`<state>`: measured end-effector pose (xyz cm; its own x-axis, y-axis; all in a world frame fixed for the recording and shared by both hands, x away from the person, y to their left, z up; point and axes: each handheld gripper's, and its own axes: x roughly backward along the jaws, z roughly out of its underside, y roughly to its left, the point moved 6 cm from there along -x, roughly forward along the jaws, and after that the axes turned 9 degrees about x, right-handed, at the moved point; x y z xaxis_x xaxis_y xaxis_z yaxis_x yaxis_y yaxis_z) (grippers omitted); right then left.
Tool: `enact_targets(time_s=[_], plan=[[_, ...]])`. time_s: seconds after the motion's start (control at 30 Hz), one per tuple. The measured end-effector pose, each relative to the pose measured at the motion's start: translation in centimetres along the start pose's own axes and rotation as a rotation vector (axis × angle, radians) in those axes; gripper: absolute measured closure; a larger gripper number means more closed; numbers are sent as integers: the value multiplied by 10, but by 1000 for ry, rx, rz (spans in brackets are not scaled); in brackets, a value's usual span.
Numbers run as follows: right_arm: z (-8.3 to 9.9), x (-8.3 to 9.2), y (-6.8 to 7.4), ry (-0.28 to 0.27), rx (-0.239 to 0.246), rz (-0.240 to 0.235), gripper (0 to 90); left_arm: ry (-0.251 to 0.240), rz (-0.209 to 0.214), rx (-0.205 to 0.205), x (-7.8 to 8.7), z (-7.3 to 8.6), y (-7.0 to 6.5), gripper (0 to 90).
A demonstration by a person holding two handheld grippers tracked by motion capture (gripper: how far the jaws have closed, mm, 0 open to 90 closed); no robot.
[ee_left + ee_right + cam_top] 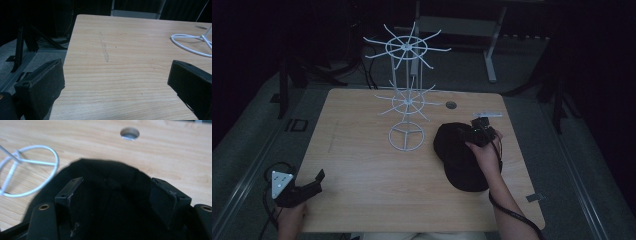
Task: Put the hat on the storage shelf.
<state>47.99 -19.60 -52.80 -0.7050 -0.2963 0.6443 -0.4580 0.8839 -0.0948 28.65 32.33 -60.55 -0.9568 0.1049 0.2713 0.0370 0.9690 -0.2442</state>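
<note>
**Right tool poised over the black cap, rack waiting**

My right tool (120, 202) hangs just above the black cap (459, 152), its jaws spread apart with dark fabric showing between and below them; I can't tell whether the jaw tips already touch the cloth. The cap lies flat on the bench (362, 165), on its right half, just beside the round base ring (32, 173) of the white wire rack (407, 100). Beyond the cap's far edge in the right gripper view is a round cable hole (129, 133) in the benchtop.

My left tool (304, 189) rests idle at the near left corner of the bench, well apart from the cap, jaws wide open on nothing but bare wood.

The step in hand, as I judge it, is getting a firm pinch on the cap so it can go up onto one of the rack's radiating prongs. To do it well I'd lower until one jaw gets under a fold or the rim, rather than just pressing on the crown, since soft cloth will slip out of a shallow pinch. I'd close on a doubled layer, lift slowly, and watch for the cap sagging towards the rack base. The left tool could steady the rack, which looks light and tall.

I can read no brand, label or writing on the cap, the rack or the bench; the light is dim.
</note>
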Motion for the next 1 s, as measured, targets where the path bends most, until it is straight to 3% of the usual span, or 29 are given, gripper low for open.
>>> enact_targets(time_s=[0.3, 0.33, 0.37, 0.47, 0.5, 0.53, 0.63, 1.0], plan=[[17, -20, 1, 144, 24, -5, 376, 1, -3, 4, 0, 0, 0, 14], [20, -22, 4, 167, 63, -9, 457, 2, -3, 3, 0, 0, 0, 14], [20, -22, 4, 167, 63, -9, 457, 2, -3, 3, 0, 0, 0, 14], [21, -23, 9, 186, 103, -29, 631, 2, -3, 3, 0, 0, 0, 14], [24, -24, 10, 193, 108, -43, 762, 3, -3, 3, 0, 0, 0, 15], [24, -24, 10, 193, 108, -43, 762, 2, -2, 3, 0, 0, 0, 15], [23, -16, 10, 123, 108, -29, 823, 2, -3, 5, 0, 0, 0, 15], [11, 11, 7, -42, 110, 5, 837, 3, -5, 6, -1, 0, 0, 14]])
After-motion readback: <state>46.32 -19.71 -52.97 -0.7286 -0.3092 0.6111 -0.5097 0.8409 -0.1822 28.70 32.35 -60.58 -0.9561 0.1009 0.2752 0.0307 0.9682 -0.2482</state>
